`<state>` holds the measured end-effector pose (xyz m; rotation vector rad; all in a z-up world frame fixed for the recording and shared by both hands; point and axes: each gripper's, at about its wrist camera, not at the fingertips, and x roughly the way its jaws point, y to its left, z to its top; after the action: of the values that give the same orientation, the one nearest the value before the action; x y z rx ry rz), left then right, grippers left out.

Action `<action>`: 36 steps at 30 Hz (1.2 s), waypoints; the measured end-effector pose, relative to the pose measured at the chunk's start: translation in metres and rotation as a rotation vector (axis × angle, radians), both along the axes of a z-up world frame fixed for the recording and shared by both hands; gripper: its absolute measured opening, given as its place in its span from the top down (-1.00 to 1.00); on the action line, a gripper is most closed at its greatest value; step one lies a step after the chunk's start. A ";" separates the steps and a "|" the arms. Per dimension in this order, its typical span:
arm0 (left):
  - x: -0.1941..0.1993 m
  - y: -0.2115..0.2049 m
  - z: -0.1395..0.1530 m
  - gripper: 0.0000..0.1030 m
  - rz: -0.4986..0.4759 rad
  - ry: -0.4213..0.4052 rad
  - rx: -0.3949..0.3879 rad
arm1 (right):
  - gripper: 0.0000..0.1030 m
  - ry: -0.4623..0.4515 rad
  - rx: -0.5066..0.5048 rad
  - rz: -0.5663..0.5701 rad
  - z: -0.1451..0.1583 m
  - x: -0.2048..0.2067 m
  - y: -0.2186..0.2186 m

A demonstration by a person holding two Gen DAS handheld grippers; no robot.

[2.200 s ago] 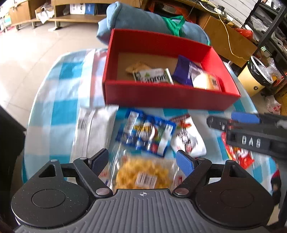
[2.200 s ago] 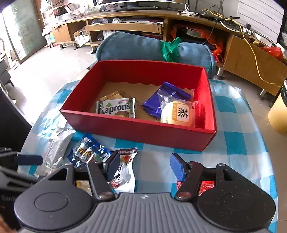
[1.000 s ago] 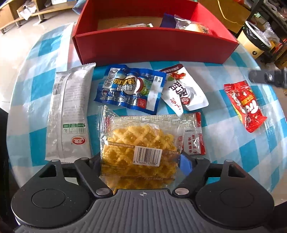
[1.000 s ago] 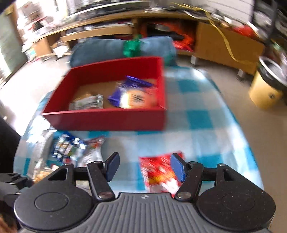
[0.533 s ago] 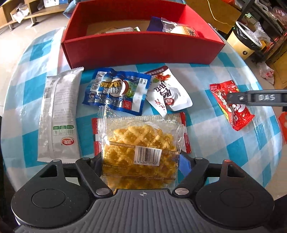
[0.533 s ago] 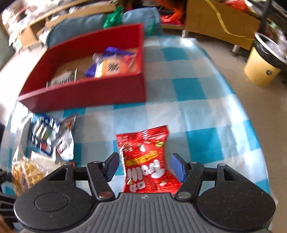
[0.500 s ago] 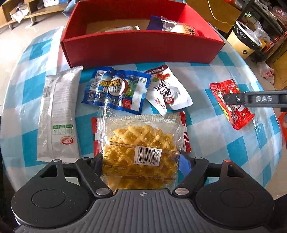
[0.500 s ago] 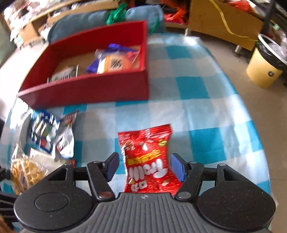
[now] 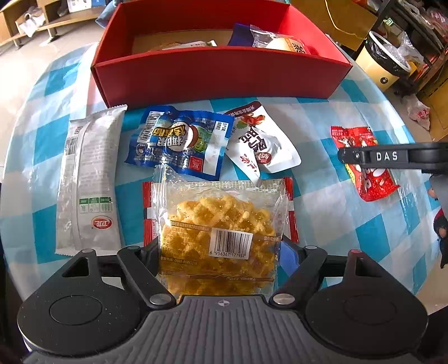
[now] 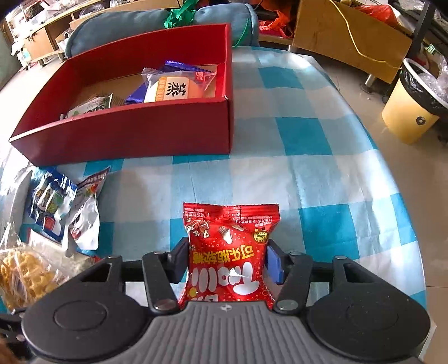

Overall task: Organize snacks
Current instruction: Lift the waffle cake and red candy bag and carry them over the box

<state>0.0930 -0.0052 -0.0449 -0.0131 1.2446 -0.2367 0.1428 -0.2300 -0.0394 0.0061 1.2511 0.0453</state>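
Note:
My left gripper (image 9: 218,249) is shut on a clear packet of yellow waffle crisps (image 9: 221,215), which fills the gap between its fingers. It hangs over the checked table in front of the red box (image 9: 218,72). A small red snack packet (image 10: 229,238) lies on the cloth to the right. My right gripper (image 10: 228,260) straddles it, its jaws closing, and both pads touch the packet's sides. From the left wrist view that gripper (image 9: 386,156) lies across the red packet (image 9: 366,182). In the red box (image 10: 140,131) lie a wafer pack, a purple packet and a wrapped cake (image 10: 173,88).
A long white packet (image 9: 89,179), a blue packet (image 9: 182,142), a white pouch (image 9: 260,142) and a red-edged packet (image 9: 289,212) lie before the box. Behind it is a blue cushion (image 10: 134,25). A yellow bin (image 10: 411,109) stands on the floor past the table's right edge.
My right gripper came down over the red packet and its fingers narrowed onto it. The left gripper kept hold of the waffle packet and barely moved.

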 end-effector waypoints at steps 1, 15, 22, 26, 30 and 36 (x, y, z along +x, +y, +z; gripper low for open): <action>-0.001 0.001 0.001 -0.61 0.002 0.000 -0.004 | 0.05 -0.003 0.007 0.000 0.003 -0.003 0.000; 0.000 0.014 0.020 -0.60 0.039 -0.041 -0.067 | 0.08 -0.115 0.070 0.016 0.042 -0.017 0.010; 0.004 0.011 0.030 -0.60 0.044 -0.069 -0.077 | 0.08 -0.143 0.093 0.038 0.053 -0.013 0.019; 0.009 0.013 0.033 -0.60 0.062 -0.080 -0.082 | 0.08 -0.158 0.097 0.050 0.058 -0.012 0.023; 0.014 0.017 0.037 -0.60 0.083 -0.094 -0.084 | 0.08 -0.174 0.108 0.062 0.063 -0.011 0.027; 0.021 0.018 0.048 -0.60 0.097 -0.129 -0.089 | 0.08 -0.199 0.121 0.073 0.070 -0.007 0.032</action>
<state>0.1135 0.0127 0.0030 -0.1333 1.1017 -0.2053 0.1354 -0.1976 0.0308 0.0594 1.0479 0.1808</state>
